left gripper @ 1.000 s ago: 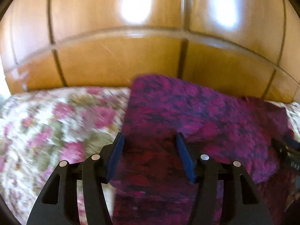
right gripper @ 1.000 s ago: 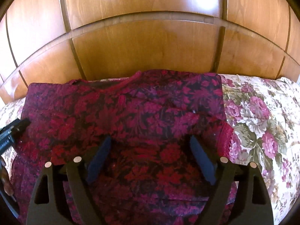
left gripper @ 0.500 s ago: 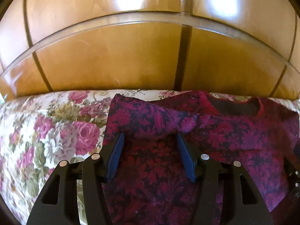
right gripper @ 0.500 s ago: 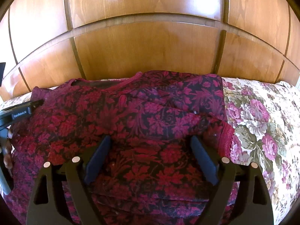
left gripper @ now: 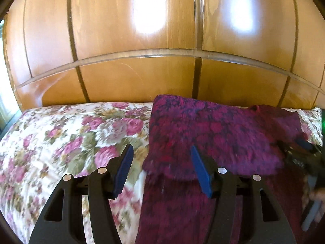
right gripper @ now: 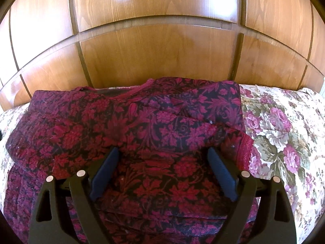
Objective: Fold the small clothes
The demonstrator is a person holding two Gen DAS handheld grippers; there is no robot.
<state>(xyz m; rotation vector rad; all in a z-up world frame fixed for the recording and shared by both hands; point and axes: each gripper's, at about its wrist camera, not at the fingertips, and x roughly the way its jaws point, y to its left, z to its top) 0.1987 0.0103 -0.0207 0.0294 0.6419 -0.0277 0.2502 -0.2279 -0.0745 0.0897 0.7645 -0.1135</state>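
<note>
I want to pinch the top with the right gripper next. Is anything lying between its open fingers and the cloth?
Nothing visible. The right gripper is open right over the red flowered top, which lies bare on the bedspread.

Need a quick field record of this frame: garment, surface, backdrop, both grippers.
garment: dark red floral top, sleeves folded in across the front
surface: floral bedspread
backdrop: wooden panels
left hand-held gripper: open, at garment's left edge, holding nothing
right hand-held gripper: open, over garment's middle, holding nothing
image quality: left view blurred
</note>
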